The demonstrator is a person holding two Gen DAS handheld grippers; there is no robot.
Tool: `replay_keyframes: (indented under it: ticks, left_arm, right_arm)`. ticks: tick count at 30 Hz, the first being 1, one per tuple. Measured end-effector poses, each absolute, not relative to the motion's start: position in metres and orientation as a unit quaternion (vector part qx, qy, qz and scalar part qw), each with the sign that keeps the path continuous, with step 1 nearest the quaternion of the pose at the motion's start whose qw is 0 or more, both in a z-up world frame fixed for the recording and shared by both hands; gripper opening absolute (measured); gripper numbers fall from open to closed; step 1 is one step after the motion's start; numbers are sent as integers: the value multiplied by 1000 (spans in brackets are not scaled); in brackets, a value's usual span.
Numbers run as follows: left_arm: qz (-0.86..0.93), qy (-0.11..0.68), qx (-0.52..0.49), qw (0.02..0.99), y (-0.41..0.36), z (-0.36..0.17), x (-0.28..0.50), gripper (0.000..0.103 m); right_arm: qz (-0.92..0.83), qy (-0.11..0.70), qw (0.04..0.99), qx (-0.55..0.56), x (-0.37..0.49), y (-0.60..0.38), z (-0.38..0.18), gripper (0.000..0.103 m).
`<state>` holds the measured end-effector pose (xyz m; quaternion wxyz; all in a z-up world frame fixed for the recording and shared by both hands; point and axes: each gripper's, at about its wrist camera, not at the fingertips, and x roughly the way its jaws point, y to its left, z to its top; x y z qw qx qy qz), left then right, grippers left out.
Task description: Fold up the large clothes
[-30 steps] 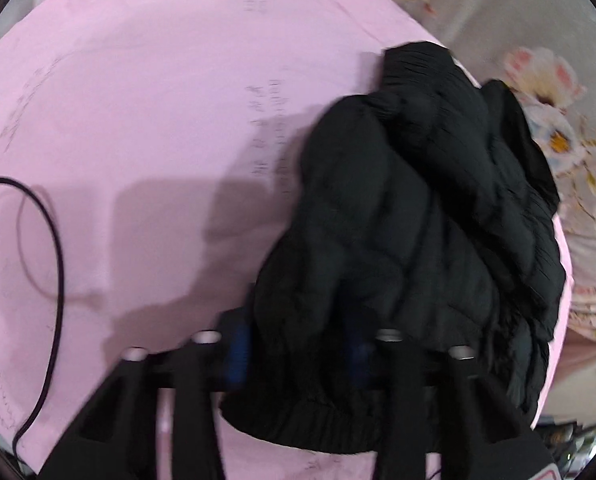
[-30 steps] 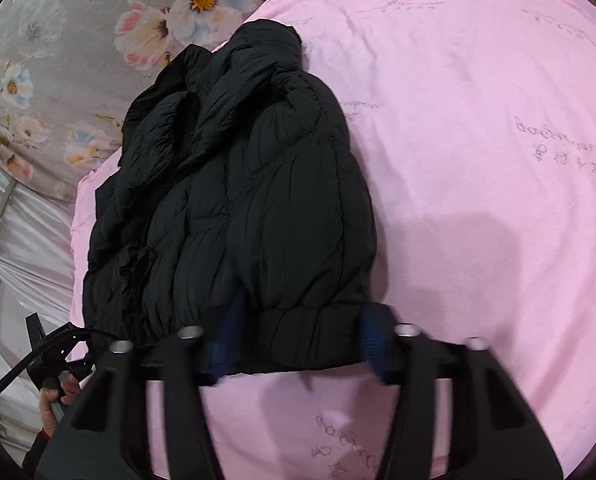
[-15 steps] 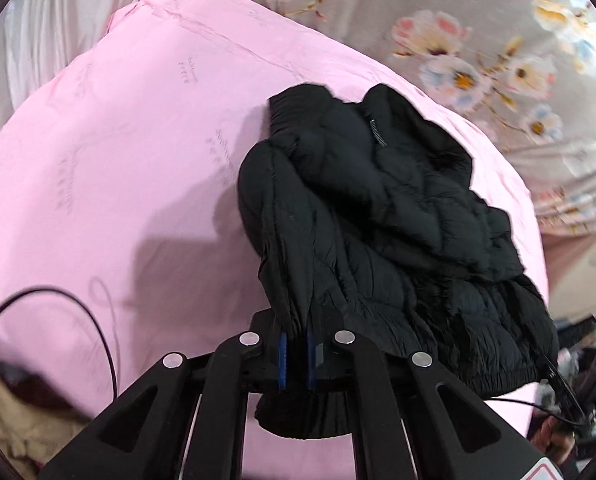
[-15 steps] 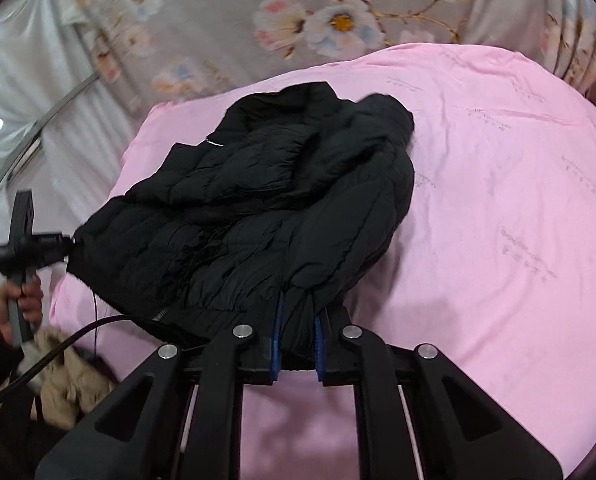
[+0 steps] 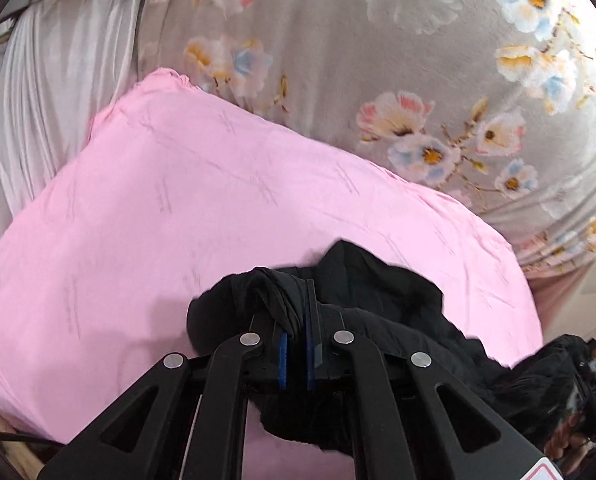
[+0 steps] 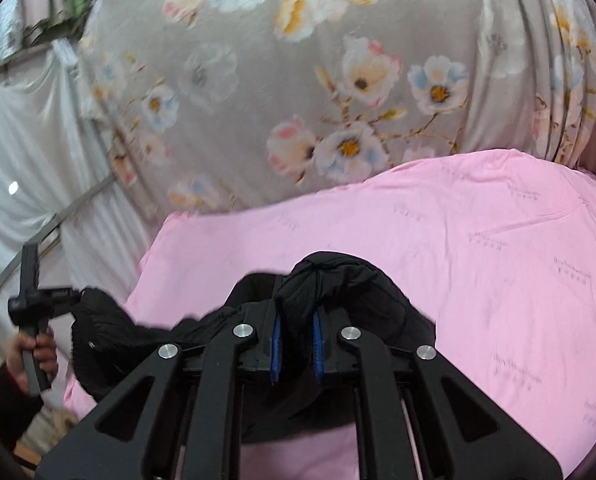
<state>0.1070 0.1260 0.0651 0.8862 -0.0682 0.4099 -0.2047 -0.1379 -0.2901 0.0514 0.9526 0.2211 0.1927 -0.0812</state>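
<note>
- Pink sheet (image 5: pixel 225 208) covers the bed; a grey floral curtain (image 5: pixel 378 60) hangs behind it, with pale pleated drapery (image 5: pixel 57 92) to one side
- My left gripper (image 5: pixel 295 316): blue pads (image 5: pixel 283 354) drawn close together, clamped on a bunched fold of the black puffer jacket (image 5: pixel 378 300)
- From that clamp the jacket trails off towards the lower right of the left wrist view, lying against the sheet near the bed's edge
- My right gripper (image 6: pixel 295 312): pads (image 6: pixel 275 344) pressed onto a thicker roll of the same jacket (image 6: pixel 338 280), which bulges up between and beyond the fingers
- In the right wrist view, my left hand (image 6: pixel 33 354) grips its tool's handle at far left; a ribbed part of the jacket hangs just beside it, off the bed's side
- Faint printed lettering marks the sheet (image 6: pixel 498 260)
</note>
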Motion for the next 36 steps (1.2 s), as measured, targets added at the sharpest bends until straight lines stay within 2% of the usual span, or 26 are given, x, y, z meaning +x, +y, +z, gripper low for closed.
replay_keyframes:
  ticks: [6, 16, 23, 26, 27, 28, 30, 33, 36]
  left_arm:
    - [-166, 406, -48, 897, 90, 46, 175, 4]
    - [-106, 451, 19, 886, 33, -33, 257, 5]
    - [-77, 487, 13, 870, 18, -87, 288, 9]
    - [-67, 499, 14, 864, 13, -97, 297, 10]
    - [-66, 505, 10, 861, 15, -95, 300, 10]
    - [-65, 508, 6, 859, 17, -92, 299, 10]
    - [-76, 495, -26, 865, 30, -72, 298, 15]
    - [-97, 494, -57, 862, 44, -45, 300, 17]
    - [-107, 476, -54, 871, 51, -16, 291, 17]
  right_arm:
    - [-131, 185, 944, 241, -71, -332, 33, 10]
    - [-185, 246, 921, 238, 23, -363, -30, 11]
    - [-201, 275, 905, 254, 58, -382, -67, 18]
    - [-194, 259, 902, 286, 57, -390, -66, 25]
    - [-191, 251, 902, 294, 54, -392, -61, 32]
    - [-192, 235, 905, 298, 49, -393, -53, 48]
    - [-204, 195, 913, 294, 33, -394, -34, 68]
    - [-209, 167, 918, 293, 12, -400, -7, 68]
    - [-197, 166, 930, 263, 0, -387, 17, 58]
